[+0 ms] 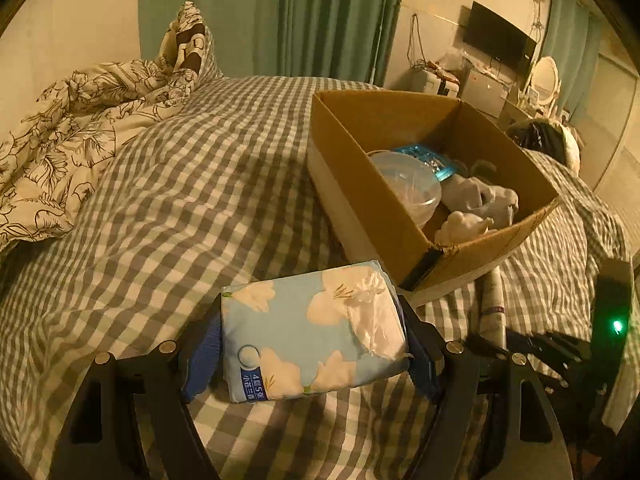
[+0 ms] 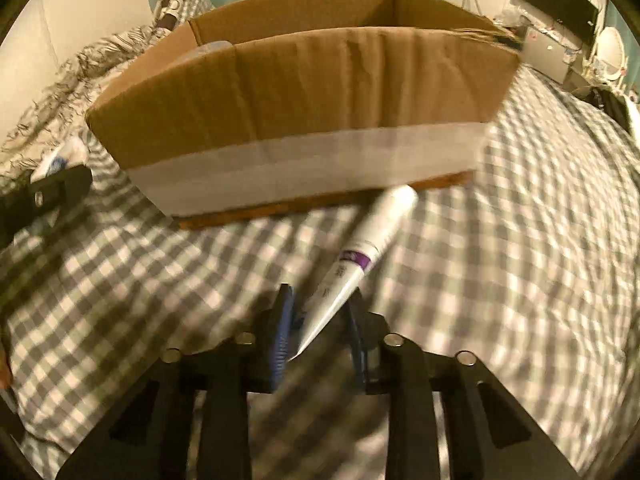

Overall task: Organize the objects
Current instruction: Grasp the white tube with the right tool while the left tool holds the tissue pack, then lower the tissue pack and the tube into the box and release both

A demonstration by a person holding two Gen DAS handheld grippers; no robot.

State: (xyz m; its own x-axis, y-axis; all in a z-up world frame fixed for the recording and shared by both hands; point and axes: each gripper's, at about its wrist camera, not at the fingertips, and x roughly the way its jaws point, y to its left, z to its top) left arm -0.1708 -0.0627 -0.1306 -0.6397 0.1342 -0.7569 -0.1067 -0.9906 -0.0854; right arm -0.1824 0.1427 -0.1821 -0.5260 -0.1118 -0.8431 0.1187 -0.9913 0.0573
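My left gripper (image 1: 314, 340) is shut on a blue floral tissue pack (image 1: 312, 328) and holds it just above the checked bedsheet, near the front left corner of the cardboard box (image 1: 404, 208). The box holds a clear plastic tub (image 1: 408, 188), a blue packet (image 1: 432, 160) and white soft items (image 1: 476, 204). My right gripper (image 2: 320, 320) is shut on the flat tail of a white tube with a purple band (image 2: 360, 256), its cap pointing at the box's near wall (image 2: 312, 104). The tube also shows in the left wrist view (image 1: 494, 304).
A crumpled floral duvet (image 1: 80, 132) lies on the bed's far left. Green curtains (image 1: 280, 16) hang behind. A wall television (image 1: 500, 42), a mirror and clutter stand at the far right. The left gripper's arm (image 2: 44, 196) shows left of the box in the right wrist view.
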